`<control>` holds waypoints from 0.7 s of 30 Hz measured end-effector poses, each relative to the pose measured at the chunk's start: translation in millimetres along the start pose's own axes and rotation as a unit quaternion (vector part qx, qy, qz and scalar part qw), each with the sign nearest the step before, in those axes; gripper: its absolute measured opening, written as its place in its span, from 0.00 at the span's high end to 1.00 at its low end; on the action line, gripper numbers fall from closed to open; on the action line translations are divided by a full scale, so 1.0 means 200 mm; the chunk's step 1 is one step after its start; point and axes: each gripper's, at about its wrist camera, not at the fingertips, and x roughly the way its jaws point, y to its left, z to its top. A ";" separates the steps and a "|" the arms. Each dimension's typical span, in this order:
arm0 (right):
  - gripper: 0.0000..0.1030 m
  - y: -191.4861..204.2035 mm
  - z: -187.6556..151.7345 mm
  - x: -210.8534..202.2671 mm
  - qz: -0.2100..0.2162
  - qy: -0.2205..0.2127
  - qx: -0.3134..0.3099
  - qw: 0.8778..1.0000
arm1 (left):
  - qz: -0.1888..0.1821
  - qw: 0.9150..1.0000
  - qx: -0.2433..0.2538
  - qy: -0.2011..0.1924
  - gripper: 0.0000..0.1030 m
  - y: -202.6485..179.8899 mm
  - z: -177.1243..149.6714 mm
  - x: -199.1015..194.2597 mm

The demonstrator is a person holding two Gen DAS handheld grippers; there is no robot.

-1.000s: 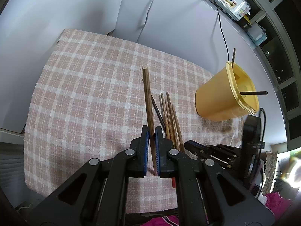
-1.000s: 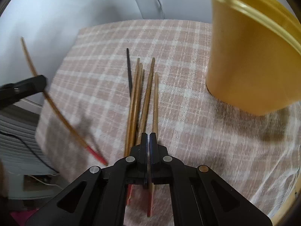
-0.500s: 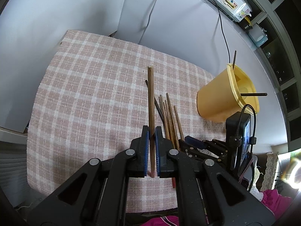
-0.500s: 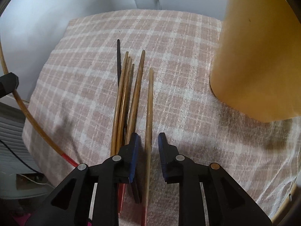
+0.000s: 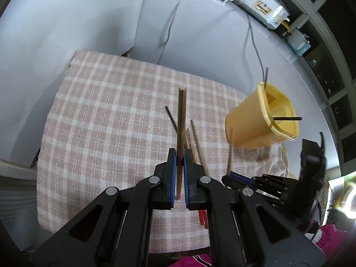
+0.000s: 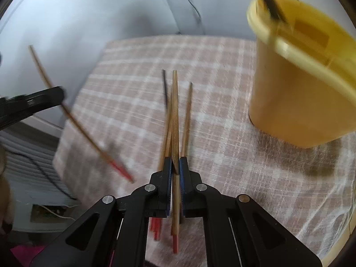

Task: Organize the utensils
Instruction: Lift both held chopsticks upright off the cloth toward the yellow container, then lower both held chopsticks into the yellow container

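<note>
Left tongs (image 5: 180, 162): closed on one brown wooden chopstick (image 5: 181, 120), held clear of the checked cloth (image 5: 100, 122) covering the worktop. Beside them, the loose chopsticks (image 5: 195, 142) lie bunched on the cloth, red ends toward the camera, one black chopstick (image 5: 170, 116) among them. Right tongs (image 6: 175, 166): jaws closing, pads pressing on a second wooden chopstick (image 6: 175, 111) with a red end. Far right, a yellow plastic cup (image 5: 260, 122) stands on the cloth, two dark sticks (image 5: 287, 118) projecting from its rim.
</note>
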 end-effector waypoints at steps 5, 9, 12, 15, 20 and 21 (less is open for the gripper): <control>0.95 0.06 -0.01 -0.15 0.007 -0.030 -0.018 0.999 | -0.015 1.000 0.008 -0.014 0.96 -0.05 0.03 -0.07; 0.95 0.08 -0.02 -0.26 0.007 -0.055 -0.027 0.998 | -0.028 0.999 0.020 -0.030 0.96 -0.11 0.06 -0.12; 0.95 0.07 -0.03 -0.35 0.005 -0.071 -0.029 0.997 | -0.033 0.998 0.035 -0.044 0.96 -0.17 0.09 -0.17; 0.95 0.06 -0.02 -0.44 0.005 -0.090 -0.022 0.996 | -0.040 0.997 0.046 -0.057 0.96 -0.23 0.11 -0.21; 0.95 0.01 -0.03 -0.58 0.002 -0.121 -0.009 0.993 | -0.048 0.994 0.064 -0.073 0.96 -0.31 0.15 -0.25; 0.95 0.01 -0.04 -0.61 0.001 -0.127 -0.006 0.992 | -0.049 0.993 0.068 -0.077 0.96 -0.33 0.16 -0.26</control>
